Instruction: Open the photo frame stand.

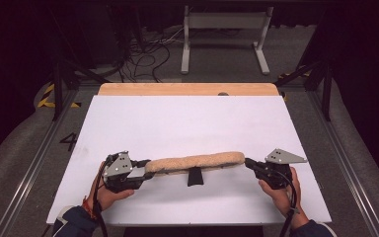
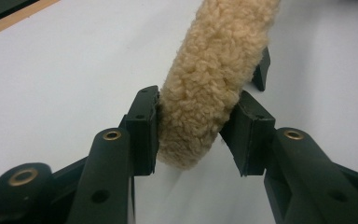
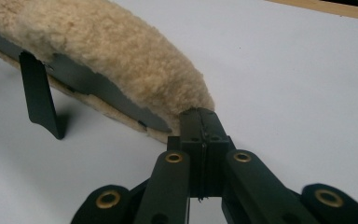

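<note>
Fleece pad: a long tan, woolly pad [image 1: 195,162] on a dark backing, stretched lengthwise between the two claws, one end at each.
Left claw: the left claw [image 1: 147,170] has its jaws set apart on either side of the pad's near end; in the left gripper view [image 2: 196,133] the fleece sits between the pads, one jaw pressed against the wool, the other close beside it with a thin gap showing.
Right claw: the right claw [image 1: 247,162] meets the pad's other end; in the right gripper view [image 3: 203,135] its jaws are pressed flat together at the tip of the pad, right where fleece and dark backing end. Whether an edge of the backing is pinched between them I cannot tell.
Backing: a dark flat strip [image 3: 98,84] runs along the underside of the fleece, ahead and to the left of the right claw.
Black tab: a short black piece [image 1: 195,176] hangs from the backing about midway between the claws, its lower end on the counter.
Hands: the left hand [image 1: 109,195] and right hand [image 1: 282,192] grip the claw handles, behind the claws.
Counter: white sheet [image 1: 187,123] over a wooden top, carrying the pad ahead of both claws.
</note>
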A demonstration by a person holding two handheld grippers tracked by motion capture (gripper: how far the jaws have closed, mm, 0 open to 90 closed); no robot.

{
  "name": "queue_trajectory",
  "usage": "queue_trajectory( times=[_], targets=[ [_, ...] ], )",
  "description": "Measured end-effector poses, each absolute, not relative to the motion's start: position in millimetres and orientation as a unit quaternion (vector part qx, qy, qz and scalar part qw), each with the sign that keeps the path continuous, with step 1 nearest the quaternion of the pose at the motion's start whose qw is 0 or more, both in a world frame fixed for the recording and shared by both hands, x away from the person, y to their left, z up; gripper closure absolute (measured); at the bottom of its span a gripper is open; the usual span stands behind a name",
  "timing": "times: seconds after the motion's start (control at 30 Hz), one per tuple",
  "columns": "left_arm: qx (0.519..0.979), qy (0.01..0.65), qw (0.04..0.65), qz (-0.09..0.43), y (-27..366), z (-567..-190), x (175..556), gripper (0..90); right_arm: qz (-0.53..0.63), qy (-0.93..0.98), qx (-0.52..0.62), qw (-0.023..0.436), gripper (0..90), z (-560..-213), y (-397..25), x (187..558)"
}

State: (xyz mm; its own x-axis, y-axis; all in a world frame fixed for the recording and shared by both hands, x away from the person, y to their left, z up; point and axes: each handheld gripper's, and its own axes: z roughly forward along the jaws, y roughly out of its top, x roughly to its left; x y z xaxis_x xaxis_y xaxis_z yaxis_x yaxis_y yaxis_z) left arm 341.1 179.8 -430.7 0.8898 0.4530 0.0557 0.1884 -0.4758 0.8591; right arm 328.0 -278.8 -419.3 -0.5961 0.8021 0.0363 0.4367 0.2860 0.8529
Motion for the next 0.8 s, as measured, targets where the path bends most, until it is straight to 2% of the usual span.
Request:
queue_trajectory(
  times=[0.8],
  targets=[
    [0.848,0.187,0.479,0.128,180.1,-431.5,340.8,58.5,0.436,0.771,0.407,0.222,90.0,-419.8,-273.9,334.8]
  ],
)
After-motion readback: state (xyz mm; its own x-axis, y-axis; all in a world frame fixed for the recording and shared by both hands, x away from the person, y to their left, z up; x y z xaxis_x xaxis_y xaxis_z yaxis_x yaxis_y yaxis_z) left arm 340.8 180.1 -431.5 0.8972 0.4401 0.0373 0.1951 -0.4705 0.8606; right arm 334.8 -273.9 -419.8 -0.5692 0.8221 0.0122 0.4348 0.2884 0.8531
